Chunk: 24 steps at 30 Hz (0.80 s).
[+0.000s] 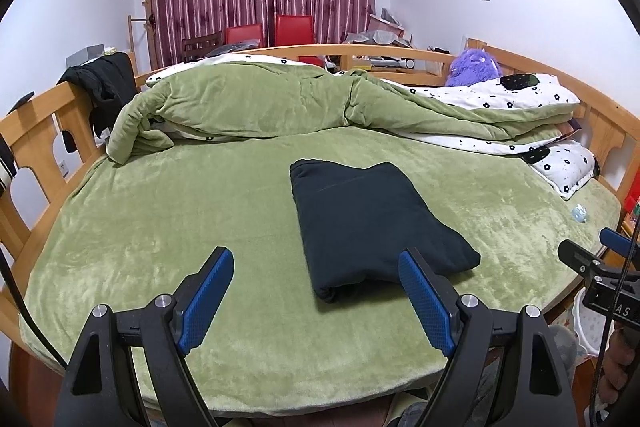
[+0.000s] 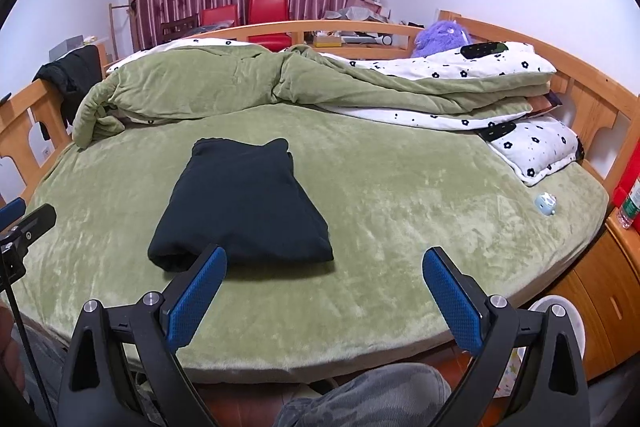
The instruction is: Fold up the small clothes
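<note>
A dark folded garment (image 1: 368, 223) lies flat on the green bed sheet (image 1: 160, 247); it also shows in the right wrist view (image 2: 244, 207). My left gripper (image 1: 316, 263) is open and empty, held above the bed's near edge, its right finger just in front of the garment's near end. My right gripper (image 2: 324, 263) is open and empty, to the right of the garment, its left finger in front of the near edge. The right gripper shows at the edge of the left wrist view (image 1: 600, 259), and the left gripper at the edge of the right wrist view (image 2: 24, 223).
A rumpled green quilt (image 1: 248, 103) and flowered pillows (image 1: 568, 167) lie at the back and right of the bed. A small light-blue toy (image 2: 546, 205) sits near the right edge. A wooden rail (image 1: 36, 131) rings the bed. A wooden cabinet (image 2: 608, 291) stands at right.
</note>
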Tool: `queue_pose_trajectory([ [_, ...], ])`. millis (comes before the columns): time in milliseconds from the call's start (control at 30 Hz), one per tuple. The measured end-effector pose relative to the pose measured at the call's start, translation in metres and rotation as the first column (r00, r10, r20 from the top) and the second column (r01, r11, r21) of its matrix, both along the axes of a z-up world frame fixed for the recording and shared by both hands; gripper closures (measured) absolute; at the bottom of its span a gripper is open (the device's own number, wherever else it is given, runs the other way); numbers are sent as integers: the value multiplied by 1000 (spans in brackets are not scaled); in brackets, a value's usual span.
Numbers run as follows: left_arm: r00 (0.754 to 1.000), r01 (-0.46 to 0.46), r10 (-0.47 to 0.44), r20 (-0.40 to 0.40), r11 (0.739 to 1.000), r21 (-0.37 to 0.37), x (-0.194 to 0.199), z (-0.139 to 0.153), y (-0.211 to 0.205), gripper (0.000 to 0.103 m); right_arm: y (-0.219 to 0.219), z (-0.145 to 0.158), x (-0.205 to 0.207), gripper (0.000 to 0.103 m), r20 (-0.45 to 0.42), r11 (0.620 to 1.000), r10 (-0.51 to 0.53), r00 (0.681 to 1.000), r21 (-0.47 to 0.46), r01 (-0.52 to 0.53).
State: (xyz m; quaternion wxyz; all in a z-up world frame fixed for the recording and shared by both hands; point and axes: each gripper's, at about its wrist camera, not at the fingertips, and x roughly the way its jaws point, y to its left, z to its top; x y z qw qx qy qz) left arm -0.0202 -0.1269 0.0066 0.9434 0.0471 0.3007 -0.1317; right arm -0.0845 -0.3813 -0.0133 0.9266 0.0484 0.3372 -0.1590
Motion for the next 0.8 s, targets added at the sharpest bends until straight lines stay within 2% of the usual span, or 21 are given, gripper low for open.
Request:
queue_pose_trajectory([
  [800, 1000, -17, 17, 17, 1000, 2, -12, 6, 10, 19, 2, 13, -19, 6, 25, 1000, -9, 1000, -6, 9],
])
